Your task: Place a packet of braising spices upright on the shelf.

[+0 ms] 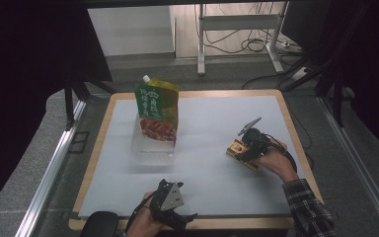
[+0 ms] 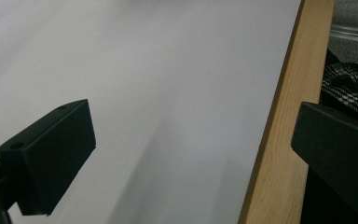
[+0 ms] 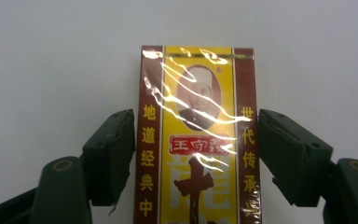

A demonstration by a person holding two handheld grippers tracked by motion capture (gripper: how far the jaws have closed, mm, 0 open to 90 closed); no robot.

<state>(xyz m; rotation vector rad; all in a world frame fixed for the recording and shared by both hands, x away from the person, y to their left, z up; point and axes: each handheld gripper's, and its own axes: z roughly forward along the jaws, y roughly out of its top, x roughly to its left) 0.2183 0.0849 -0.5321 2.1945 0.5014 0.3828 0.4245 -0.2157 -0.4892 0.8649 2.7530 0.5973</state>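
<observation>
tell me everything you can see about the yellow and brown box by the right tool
The box is a flat rectangular pack, yellow in the middle with dark brown side bands, Chinese lettering and an oval portrait. A glossy clear film wraps it and catches the light. It lies face up on the white table sheet, right of the middle. The right tool straddles it, one jaw at each long side, at or nearly touching the edges; whether they grip is unclear.

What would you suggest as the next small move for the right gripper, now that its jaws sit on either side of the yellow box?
Probably close the right gripper on the yellow box. The box lies flat on the white sheet between the jaws, one at each long side, the left near the edge, a slight gap at the right. The left gripper is open over the near table edge.
</observation>
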